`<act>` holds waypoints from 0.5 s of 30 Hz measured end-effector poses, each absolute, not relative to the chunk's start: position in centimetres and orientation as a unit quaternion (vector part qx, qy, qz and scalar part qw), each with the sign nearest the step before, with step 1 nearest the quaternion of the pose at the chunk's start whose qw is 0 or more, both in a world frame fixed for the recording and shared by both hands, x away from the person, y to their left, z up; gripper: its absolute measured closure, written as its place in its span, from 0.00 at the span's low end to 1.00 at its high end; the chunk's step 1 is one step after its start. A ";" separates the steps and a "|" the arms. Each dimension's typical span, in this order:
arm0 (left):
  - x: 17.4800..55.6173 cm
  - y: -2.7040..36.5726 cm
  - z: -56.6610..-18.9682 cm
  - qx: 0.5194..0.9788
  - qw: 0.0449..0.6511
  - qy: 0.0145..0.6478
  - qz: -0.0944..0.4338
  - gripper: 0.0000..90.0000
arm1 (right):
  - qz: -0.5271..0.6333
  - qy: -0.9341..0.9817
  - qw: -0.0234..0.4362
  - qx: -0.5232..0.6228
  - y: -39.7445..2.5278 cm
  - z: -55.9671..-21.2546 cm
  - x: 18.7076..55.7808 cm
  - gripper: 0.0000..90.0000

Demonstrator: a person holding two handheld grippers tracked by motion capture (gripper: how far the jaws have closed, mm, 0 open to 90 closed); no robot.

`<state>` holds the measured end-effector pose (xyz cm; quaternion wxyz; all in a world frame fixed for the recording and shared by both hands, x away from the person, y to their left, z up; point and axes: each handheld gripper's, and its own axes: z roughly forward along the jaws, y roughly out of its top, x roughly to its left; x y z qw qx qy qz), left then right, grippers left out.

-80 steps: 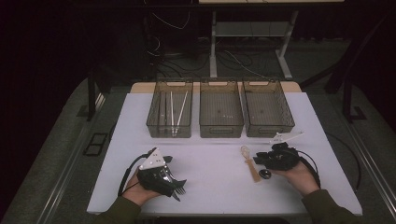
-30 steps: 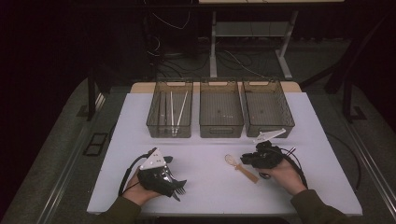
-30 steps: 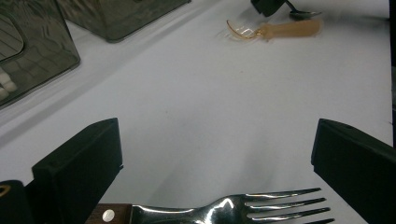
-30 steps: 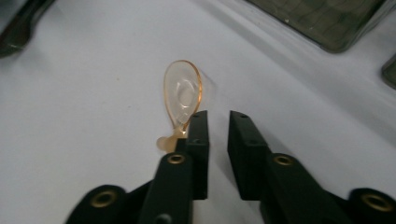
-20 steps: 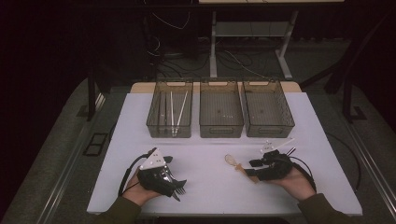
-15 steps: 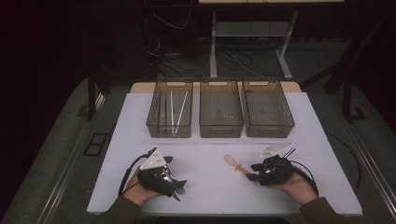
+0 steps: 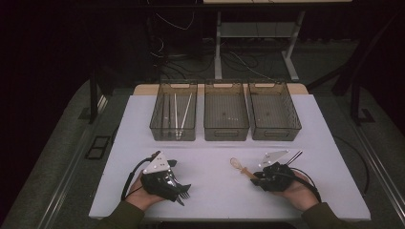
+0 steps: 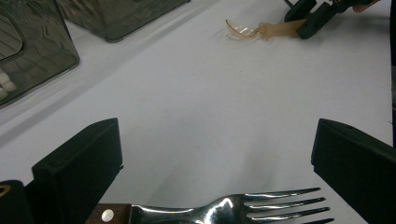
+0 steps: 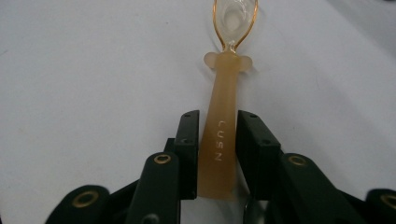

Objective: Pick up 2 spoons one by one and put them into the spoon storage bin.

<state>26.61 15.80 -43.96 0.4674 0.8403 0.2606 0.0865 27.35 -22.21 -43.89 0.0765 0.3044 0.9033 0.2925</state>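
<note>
On the white table [image 7: 210, 191], toward its right front, an amber spoon [image 9: 223, 135] lies flat, and the right gripper [image 9: 218, 154] is closed on its handle — a black jaw pressed to each flank, low on the shaft near the butt end. The grip would be best kept square across the handle, since the shaft tapers and looks smooth; a skewed pinch could let it swivel or slide out. A lift straight up, with the bowl kept level, is judged the safest start, and the clear bowl should be watched because it overhangs well forward of the jaws.

The spoon's handle is a matte, translucent, rubbery-looking piece with raised letters and a small collar where it meets a glossy, see-through bowl with an amber rim. At the table's left front, the left gripper [image 8: 215, 177] is spread wide with nothing clamped — a fork [image 8: 224, 212] with polished steel tines and a riveted wooden handle lies across the gap between its jaws. Three smoky, translucent bins [image 7: 226, 114] stand in a row at the far side, the left bin [image 7: 174, 114] holding pale chopsticks [image 7: 181, 112]; the spoon's sorting is judged not yet done.
</note>
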 end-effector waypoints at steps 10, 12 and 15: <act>26.6 15.8 -44.0 0.841 0.467 0.260 0.086 0.00 | 0.293 0.902 0.073 0.309 -22.3 -43.9 27.5 0.83; 26.6 15.8 -44.0 0.840 0.467 0.260 0.085 0.01 | 0.293 0.901 0.071 0.311 -22.3 -43.8 27.5 0.83; 26.6 15.8 -44.0 0.840 0.468 0.260 0.084 0.01 | 0.295 0.901 0.066 0.312 -22.4 -43.8 27.6 0.83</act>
